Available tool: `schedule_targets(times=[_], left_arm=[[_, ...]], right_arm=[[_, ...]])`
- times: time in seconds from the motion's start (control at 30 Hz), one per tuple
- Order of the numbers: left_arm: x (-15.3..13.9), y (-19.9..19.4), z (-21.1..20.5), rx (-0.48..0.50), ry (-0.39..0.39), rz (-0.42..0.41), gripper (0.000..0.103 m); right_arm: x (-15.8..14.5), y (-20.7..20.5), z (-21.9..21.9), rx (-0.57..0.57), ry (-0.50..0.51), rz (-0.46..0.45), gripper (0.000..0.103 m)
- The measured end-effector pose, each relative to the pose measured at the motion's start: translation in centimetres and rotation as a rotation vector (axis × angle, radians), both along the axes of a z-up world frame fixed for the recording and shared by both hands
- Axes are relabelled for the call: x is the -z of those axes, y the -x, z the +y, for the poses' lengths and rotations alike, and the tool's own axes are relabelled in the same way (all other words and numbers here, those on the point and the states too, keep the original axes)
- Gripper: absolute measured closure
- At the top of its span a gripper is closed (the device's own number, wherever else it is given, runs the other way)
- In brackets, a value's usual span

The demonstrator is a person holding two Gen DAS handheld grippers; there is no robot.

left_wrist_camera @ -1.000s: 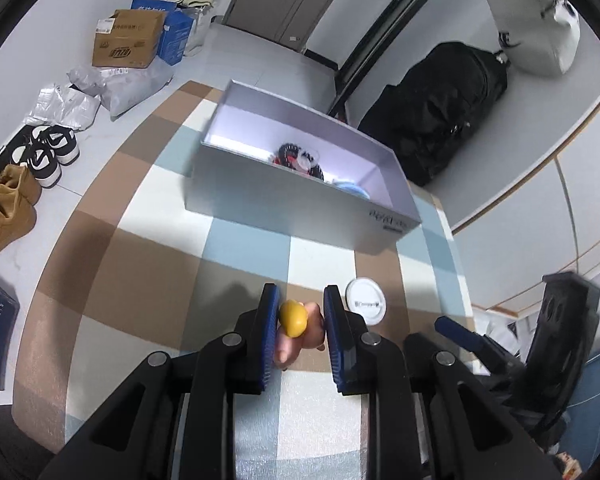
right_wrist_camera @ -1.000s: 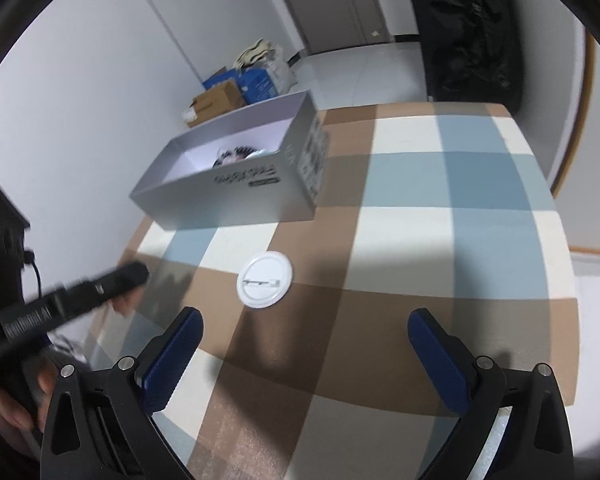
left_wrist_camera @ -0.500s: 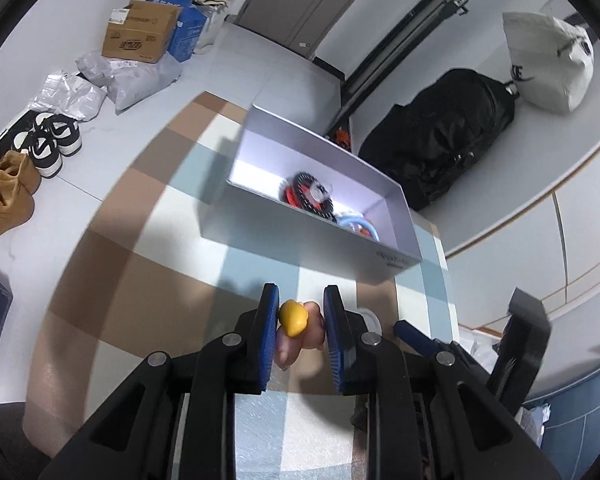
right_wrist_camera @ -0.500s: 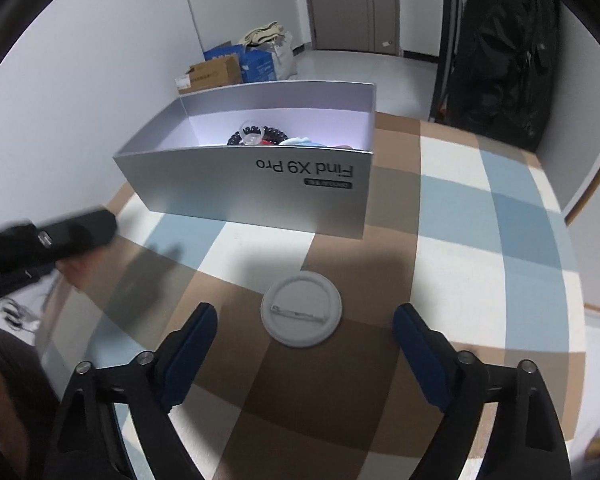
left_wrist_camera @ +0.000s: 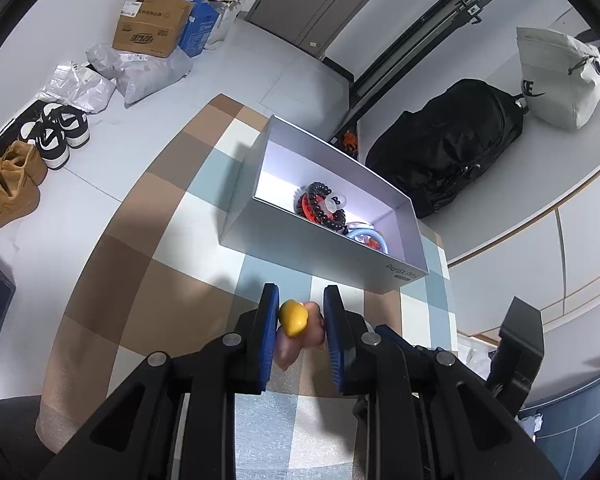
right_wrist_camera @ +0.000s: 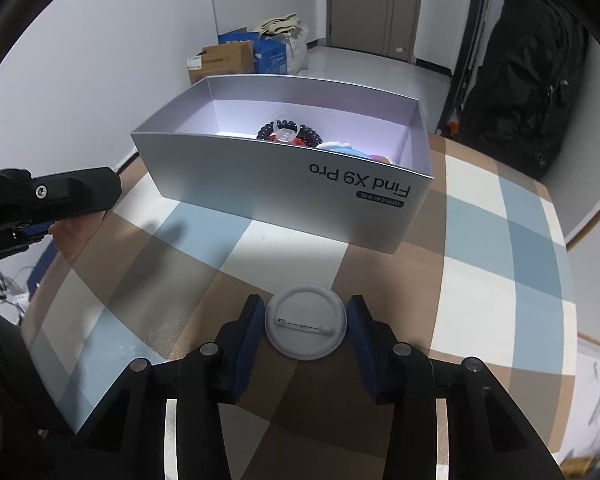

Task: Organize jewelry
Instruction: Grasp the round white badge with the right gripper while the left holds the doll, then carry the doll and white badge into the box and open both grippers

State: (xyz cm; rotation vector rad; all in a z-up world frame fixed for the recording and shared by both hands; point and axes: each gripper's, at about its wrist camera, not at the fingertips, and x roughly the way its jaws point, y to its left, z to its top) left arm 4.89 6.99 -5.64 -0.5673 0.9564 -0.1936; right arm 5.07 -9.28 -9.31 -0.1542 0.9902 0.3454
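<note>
Left gripper (left_wrist_camera: 302, 322), bottom centre of its view, clamped on yellow-pink charm (left_wrist_camera: 296, 322). Box (right_wrist_camera: 284, 184) mid-frame, beads (right_wrist_camera: 288, 132) inside. Right gripper (right_wrist_camera: 305, 330), bottom centre, jaws just been closing around white badge (right_wrist_camera: 305, 326), pads touching its edges.

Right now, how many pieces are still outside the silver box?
2: a white pin badge on the checked table between the right tool's fingers, and a yellow-and-pink charm gripped by the left tool. More may be hidden.
</note>
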Motion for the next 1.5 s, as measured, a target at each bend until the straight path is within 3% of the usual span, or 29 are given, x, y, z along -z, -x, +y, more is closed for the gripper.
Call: schedule_targets(times=[0.27,0.67,1.13,1.5], left_arm=[[-1.0,0.1,-0.4,0.005,-0.062,-0.048,0.085],[-2.4,0.0,-1.8,0.017,-0.244,-0.127,0.085],[-4.7,-0.9,-3.0,0.036,-0.275,-0.201,0.085],[-5.7,-4.4,-4.5,0.077,-0.27,-0.176,0.085]], right_arm=[[-0.9,0.7,-1.1,-0.006,-0.041,-0.005,0.061],[-4.0,1.2,-1.3,-0.08,-0.102,-0.07,0.061],[-7.4,-0.6,-2.4,-0.11,-0.239,-0.117,0.061],[-9.9,-4.4,-4.0,-0.092,-0.347,-0.148,0.061]])
